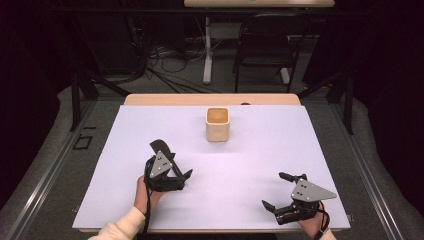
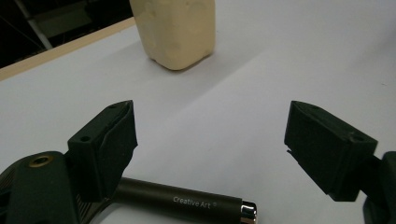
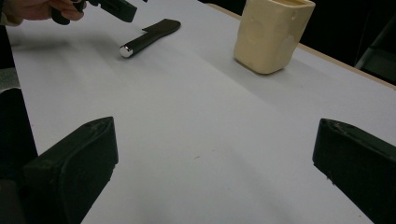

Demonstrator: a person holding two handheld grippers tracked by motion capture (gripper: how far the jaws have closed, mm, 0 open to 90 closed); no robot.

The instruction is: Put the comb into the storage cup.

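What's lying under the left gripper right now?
A dark tool marked "Creative Art", with a silver end cap, lies on the white table beneath the open left gripper. Its far end is covered by the gripper.

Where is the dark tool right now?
The dark tool lies flat on the white table, under the open left gripper, nearer than the cream cup.

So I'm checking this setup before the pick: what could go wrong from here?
The dark tool lies flat on the table, low under the open left gripper; its rounded handle could roll or slip from the jaws. The cream cup stands upright and unsupported, so a bump while carrying the tool over might tip it.
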